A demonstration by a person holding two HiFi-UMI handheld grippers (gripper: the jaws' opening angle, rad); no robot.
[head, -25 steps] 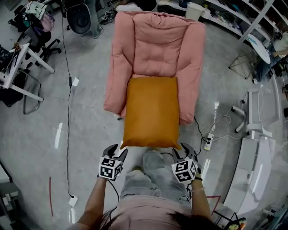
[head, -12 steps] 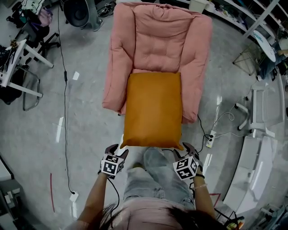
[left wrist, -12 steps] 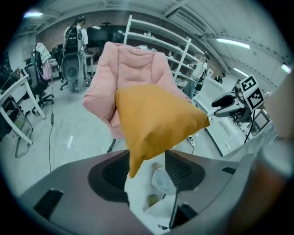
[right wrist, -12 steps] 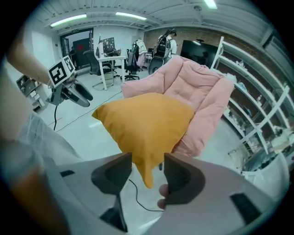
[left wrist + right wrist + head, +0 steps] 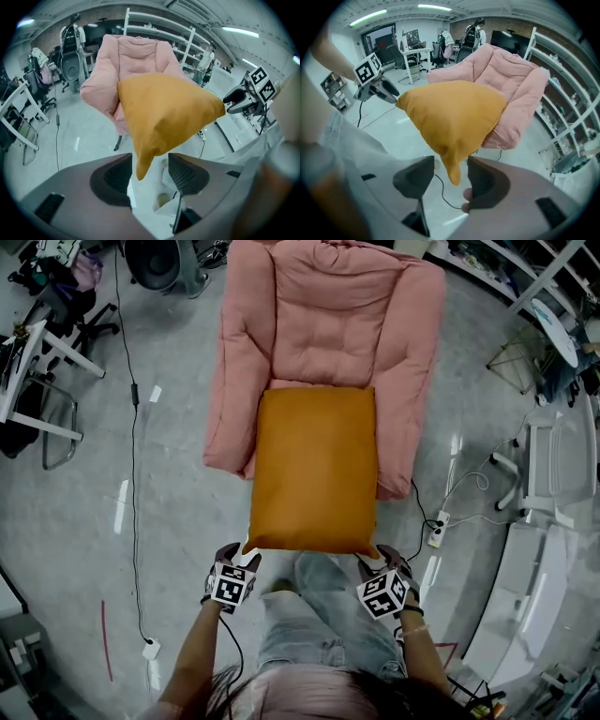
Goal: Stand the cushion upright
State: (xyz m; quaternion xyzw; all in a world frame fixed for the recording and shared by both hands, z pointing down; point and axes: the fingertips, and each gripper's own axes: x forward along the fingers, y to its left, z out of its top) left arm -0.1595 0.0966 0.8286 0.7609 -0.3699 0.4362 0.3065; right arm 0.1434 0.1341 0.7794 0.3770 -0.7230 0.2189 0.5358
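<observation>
Cushion (image 5: 314, 470), orange and smooth, lies flat on the seat of a pink padded armchair (image 5: 328, 324). Its far edge sits against the chair's back and its near edge hangs out past the front of the seat, towards the person. It is not upright.

In the head view the left gripper (image 5: 239, 554) is at the cushion's near left corner and the right gripper (image 5: 377, 559) at its near right corner. Both point steeply down, with their marker cubes (image 5: 230, 589) facing the camera above the person's grey trousers (image 5: 319, 624).

The left gripper view shows that gripper (image 5: 149, 169) with its jaws spread wide, having just been opening. The cushion's pointed corner (image 5: 140, 171) dangles between the two pads, close to the left one, with a clear gap to the other. Neither pad squeezes it.

The right gripper view shows the same: the jaws of that gripper (image 5: 451, 171) have just been opening and stand apart, and the other near corner (image 5: 453, 174) hangs between them unpinched.

A white power strip (image 5: 434, 532) lies on the grey floor (image 5: 178, 502) to the right of the chair. A black cable (image 5: 132, 427) runs along the floor at the left.
</observation>
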